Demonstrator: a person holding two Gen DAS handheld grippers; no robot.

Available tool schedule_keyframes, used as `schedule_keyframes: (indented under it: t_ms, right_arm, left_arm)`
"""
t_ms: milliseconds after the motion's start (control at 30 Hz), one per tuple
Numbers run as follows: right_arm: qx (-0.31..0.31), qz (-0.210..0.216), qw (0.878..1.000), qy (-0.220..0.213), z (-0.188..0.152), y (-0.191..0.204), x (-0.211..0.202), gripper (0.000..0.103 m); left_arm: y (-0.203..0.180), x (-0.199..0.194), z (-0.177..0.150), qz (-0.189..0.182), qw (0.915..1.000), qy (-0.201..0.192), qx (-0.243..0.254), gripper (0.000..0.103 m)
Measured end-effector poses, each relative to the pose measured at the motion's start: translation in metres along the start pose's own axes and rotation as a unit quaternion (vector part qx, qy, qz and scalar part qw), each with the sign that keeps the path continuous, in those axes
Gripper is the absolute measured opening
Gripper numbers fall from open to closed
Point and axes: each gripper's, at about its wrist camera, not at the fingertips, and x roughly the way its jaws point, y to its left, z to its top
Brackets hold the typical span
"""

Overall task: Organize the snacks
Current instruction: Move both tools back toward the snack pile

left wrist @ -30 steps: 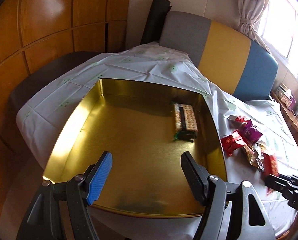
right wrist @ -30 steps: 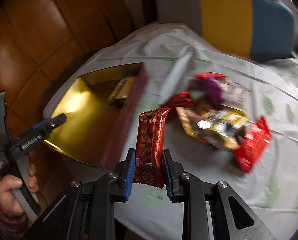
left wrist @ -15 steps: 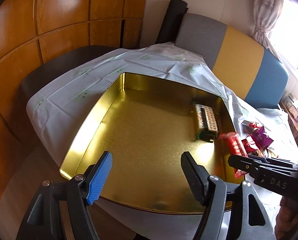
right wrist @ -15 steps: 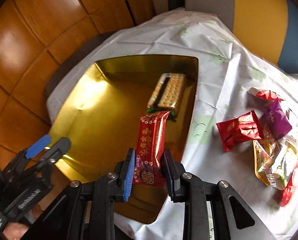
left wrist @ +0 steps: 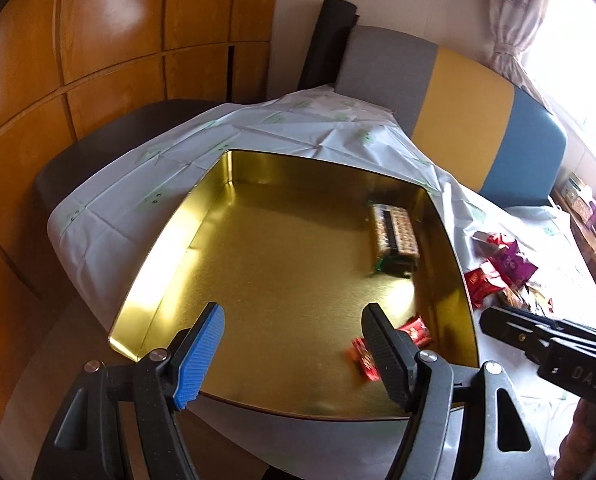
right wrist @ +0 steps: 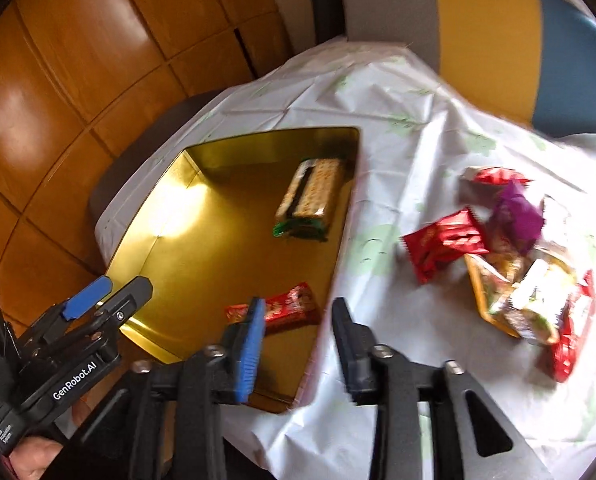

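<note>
Lying flat on the floor of the gold tin (right wrist: 202, 240), near its front right corner, the red snack bar (right wrist: 286, 308) is free of both grippers. Right gripper (right wrist: 298, 340): jaws have just been opening, nothing between them. Left gripper (left wrist: 294, 344): jaws spread wide, empty, above the tin's near edge. A cracker pack (right wrist: 310, 196) rests by the tin's far right wall. Remaining snack packets (right wrist: 514, 272) are heaped on the white tablecloth (right wrist: 398, 128), right of the tin.

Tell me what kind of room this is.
Probably a home dining or living room: a tablecloth-covered table with loose snack packets, a gold tin, an upholstered chair, wood panelling and a curtained window.
</note>
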Motion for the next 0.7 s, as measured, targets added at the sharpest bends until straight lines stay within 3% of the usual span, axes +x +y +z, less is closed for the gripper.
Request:
schedule_keyframes:
  t_ms: [133, 233, 700]
  right_arm:
    - [0.002, -0.024, 0.999, -0.022, -0.009, -0.01, -0.019, 0.048]
    - [0.005, -0.04, 0.999, -0.036, -0.014, -0.022, -0.03, 0.058]
    - [0.021, -0.136, 0.987, -0.086, -0.014, -0.098, -0.08, 0.065]
  left_arm:
    - [-0.01, -0.004, -0.003, -0.008, 0.9998, 0.0, 0.016, 0.072]
    - [-0.019, -0.007, -0.006, -0.012, 0.9995, 0.001, 0.029, 0.072]
    - [-0.061, -0.015, -0.013, -0.032, 0.9954, -0.002, 0.09, 0.072]
